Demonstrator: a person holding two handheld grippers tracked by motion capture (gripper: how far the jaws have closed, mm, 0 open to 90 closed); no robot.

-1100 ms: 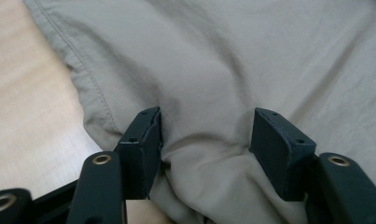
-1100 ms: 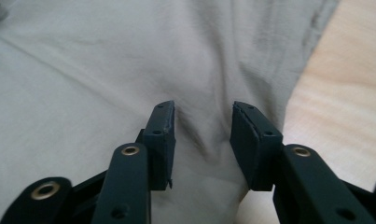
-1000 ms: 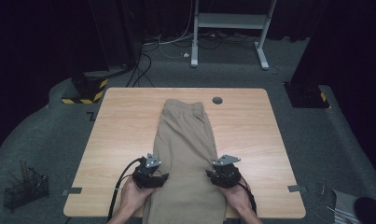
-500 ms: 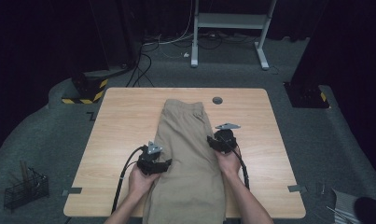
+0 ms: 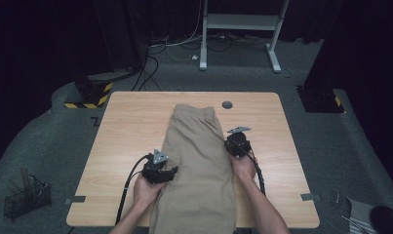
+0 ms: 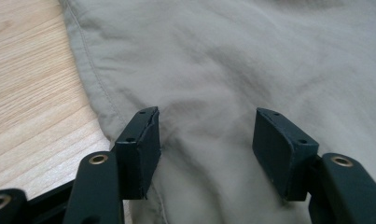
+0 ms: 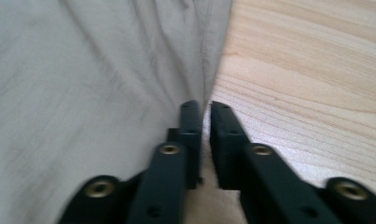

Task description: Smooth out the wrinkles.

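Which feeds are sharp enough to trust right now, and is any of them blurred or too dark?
High view: table lit evenly, surrounding floor dark. Left gripper view: crisp on the folded beige cotton trousers and the open left tongs. Right gripper view: soft blur, worst on the right tongs pinching the trousers' edge.

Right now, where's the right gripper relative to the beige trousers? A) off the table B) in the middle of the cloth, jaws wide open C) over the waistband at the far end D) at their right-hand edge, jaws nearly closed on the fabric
D: in the right gripper view the right gripper has its jaws nearly together, pinching the edge of the beige trousers where the cloth meets the bare table; they have just been closing.
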